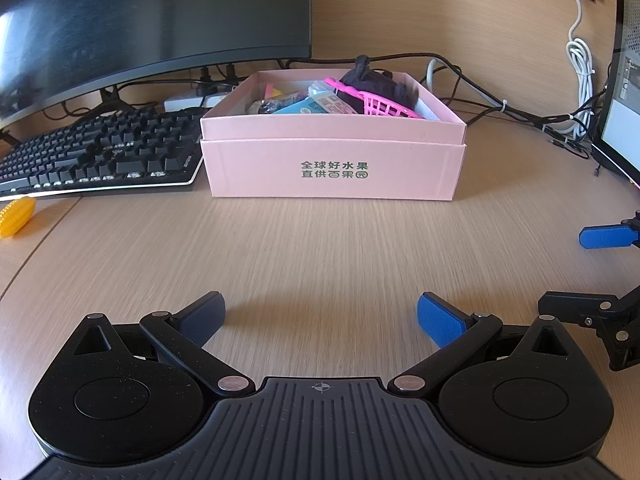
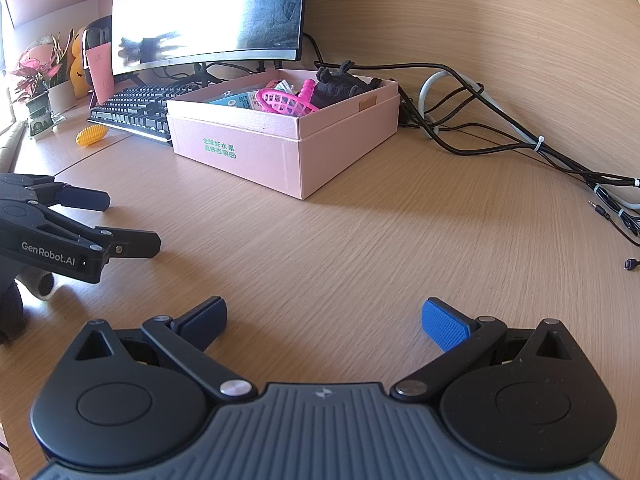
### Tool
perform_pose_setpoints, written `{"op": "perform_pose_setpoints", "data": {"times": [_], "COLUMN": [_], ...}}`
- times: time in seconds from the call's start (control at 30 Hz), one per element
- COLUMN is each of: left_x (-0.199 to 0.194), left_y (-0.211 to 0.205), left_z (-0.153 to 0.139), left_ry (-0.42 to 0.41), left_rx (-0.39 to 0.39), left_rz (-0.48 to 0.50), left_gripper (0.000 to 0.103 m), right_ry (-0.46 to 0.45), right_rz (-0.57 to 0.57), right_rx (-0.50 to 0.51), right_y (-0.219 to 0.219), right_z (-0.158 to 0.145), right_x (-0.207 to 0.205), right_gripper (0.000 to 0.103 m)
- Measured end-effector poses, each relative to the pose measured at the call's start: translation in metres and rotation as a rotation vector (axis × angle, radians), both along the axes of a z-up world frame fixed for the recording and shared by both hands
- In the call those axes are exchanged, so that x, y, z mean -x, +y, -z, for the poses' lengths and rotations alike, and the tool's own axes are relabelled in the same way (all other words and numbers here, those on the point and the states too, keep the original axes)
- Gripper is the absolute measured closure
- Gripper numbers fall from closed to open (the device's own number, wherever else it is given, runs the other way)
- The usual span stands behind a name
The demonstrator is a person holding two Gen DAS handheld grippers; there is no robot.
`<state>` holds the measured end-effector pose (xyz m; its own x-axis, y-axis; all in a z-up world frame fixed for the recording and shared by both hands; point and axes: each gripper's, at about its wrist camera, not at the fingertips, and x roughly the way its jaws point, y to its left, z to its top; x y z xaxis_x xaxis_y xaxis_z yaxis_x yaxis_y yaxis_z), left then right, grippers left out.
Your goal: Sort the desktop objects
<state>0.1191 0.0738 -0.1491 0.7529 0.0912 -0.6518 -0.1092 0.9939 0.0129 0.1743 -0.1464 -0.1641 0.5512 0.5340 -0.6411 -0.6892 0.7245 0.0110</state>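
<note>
Both claws, left gripper [image 1: 320, 316] and right gripper [image 2: 324, 320], gape empty. Ahead, the pink box [image 1: 334, 168] holds sorted items; the yellow ball [image 1: 16, 216], far left, likely remains.

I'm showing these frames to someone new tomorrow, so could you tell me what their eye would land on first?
First the pink box at mid-desk, right of the black keyboard, open and holding a bright pink plastic basket and a dark plush toy. Next the open left gripper and right gripper, both empty over the bare wooden desk. A yellow ridged toy lies alone by the keyboard's front edge.
</note>
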Motion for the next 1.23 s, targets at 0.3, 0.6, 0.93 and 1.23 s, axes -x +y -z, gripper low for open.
{"op": "perform_pose_setpoints", "data": {"times": [0.3,0.6,0.93,1.23], "left_x": [0.0002,0.0005,0.0011,0.0008], "left_y": [0.0018,0.0014,0.0026,0.002], "left_z": [0.0003,0.0004,-0.0001,0.0003], "left_ry": [-0.001,-0.002,-0.003,-0.003], "left_rx": [0.002,0.003,0.003,-0.001], "left_rz": [0.012,0.011,0.015,0.012], "left_gripper": [0.0,0.0,0.0,0.0], "right_ry": [0.0,-0.001,-0.001,-0.001], "right_rz": [0.0,0.0,0.0,0.0], "right_rx": [0.0,0.0,0.0,0.0], "right_y": [0.0001,0.0001,0.0001,0.0], "right_z": [0.0002,0.0,0.0,0.0001], "right_x": [0.0002,0.0014,0.0013,0.0006], "right_gripper": [0.0,0.0,0.0,0.0]}}
